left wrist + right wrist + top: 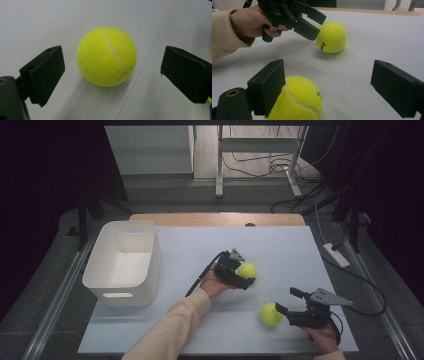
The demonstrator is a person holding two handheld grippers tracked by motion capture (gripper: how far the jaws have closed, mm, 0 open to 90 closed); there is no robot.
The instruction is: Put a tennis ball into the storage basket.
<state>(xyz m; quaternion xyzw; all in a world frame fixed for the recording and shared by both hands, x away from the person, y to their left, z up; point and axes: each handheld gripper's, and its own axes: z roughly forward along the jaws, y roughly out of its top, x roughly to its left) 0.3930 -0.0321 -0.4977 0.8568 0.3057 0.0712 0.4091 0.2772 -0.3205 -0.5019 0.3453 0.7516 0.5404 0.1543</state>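
A smooth pale table sheet (280, 245) spans the desk, with a white rounded plastic bin (122, 262) at its left edge. Mid-table, the left gripper (244, 276) spreads its blocky black jaws wide around the farther fuzzy yellow tennis ball (247, 270) without touching it. Near the front edge, the right gripper (284, 302) is also wide open; one jaw sits against the nearer felt-covered tennis ball (270, 314), which it does not clamp.
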